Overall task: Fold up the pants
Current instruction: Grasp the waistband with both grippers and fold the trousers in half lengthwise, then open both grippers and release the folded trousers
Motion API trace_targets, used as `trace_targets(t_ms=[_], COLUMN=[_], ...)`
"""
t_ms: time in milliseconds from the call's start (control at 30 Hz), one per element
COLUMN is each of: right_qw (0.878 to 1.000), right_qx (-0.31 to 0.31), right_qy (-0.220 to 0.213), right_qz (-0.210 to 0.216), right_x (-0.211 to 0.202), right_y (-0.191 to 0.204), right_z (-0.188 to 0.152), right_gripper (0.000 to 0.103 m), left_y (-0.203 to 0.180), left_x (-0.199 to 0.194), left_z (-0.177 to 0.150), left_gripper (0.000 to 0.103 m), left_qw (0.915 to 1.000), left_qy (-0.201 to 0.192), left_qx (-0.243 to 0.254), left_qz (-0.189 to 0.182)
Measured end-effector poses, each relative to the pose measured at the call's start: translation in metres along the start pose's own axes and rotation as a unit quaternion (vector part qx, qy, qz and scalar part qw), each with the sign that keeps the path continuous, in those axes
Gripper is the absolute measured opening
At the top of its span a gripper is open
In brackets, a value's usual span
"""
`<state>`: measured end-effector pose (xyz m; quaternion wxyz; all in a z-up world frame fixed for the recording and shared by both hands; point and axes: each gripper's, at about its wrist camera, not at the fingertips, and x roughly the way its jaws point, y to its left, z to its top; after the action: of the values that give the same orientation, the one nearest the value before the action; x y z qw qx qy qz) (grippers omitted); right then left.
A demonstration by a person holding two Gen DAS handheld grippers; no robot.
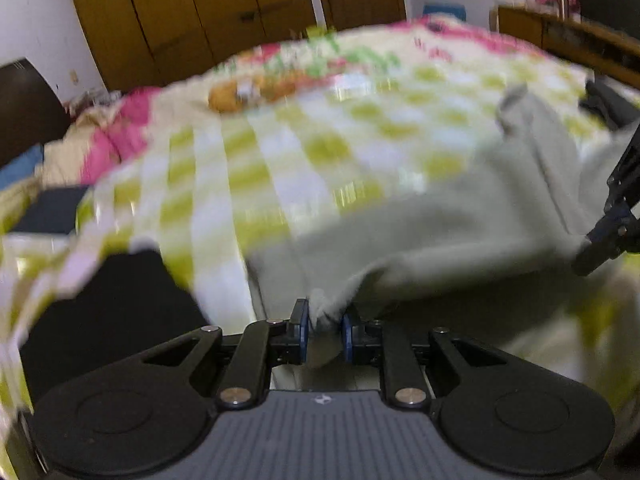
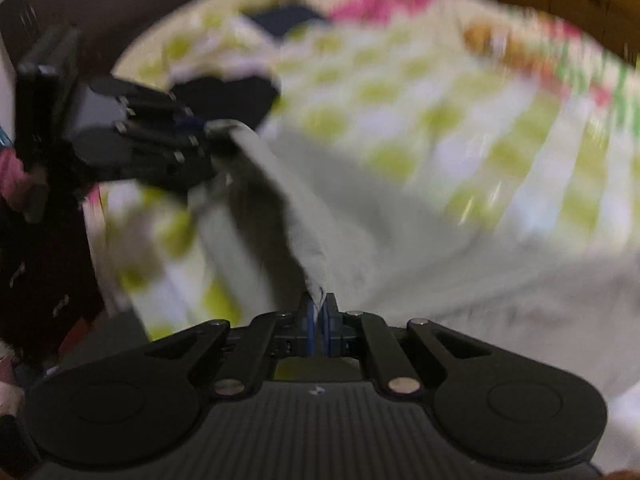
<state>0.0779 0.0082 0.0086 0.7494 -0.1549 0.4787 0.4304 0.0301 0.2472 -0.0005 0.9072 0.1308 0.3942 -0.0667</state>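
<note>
Both the left claw (image 1: pixel 325 330) and the right claw (image 2: pixel 319 322) grip the pants (image 1: pixel 420 216) edge, probably the waistband; keep it taut over the bed (image 1: pixel 248 152).

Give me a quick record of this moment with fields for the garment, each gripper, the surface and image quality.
garment: pale grey pants, lifted at one edge
left gripper: shut on pants edge
right gripper: shut on pants edge
surface: bed with green checked sheet
background: wooden wardrobe
image quality: blurred in both views
</note>
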Motion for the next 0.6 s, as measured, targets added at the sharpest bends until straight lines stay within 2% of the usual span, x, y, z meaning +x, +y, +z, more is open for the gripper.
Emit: trace_targets(t_ms=[100,200,333,467,600], right_qw=[1.000,1.000,0.999,0.999,0.999], right_qx=[0.010,0.000,-0.008,-0.001,-0.007], right_qy=[0.013,0.006,0.003,-0.008,0.003], right_qz=[-0.017,-0.029,-0.036,-0.035,-0.038], right_x=[0.020,0.022,0.025,0.014,0.026], right_y=[0.008,0.015,0.021,0.027,0.033], right_z=[-0.012,-0.008,-0.006,-0.013,-0.017], right_gripper=[0.006,0.006,0.008,0.008,0.012], left_y=[-0.009,-0.007,-0.002,0.001,0.002], left_x=[-0.002,-0.007,-0.004,-0.009,-0.010], left_z=[-0.024,-0.033,-0.031,-0.029,-0.043], left_gripper=[0.034,0.035,0.035,0.036,0.038], left_qw=[0.9999,0.9998,0.9992,0.9982,0.9981], left_qy=[0.014,0.008,-0.007,-0.028,-0.004], left_qx=[-0.006,-0.019,-0.032,-0.020,-0.015], left_qz=[-0.002,0.007,0.023,0.049,0.060])
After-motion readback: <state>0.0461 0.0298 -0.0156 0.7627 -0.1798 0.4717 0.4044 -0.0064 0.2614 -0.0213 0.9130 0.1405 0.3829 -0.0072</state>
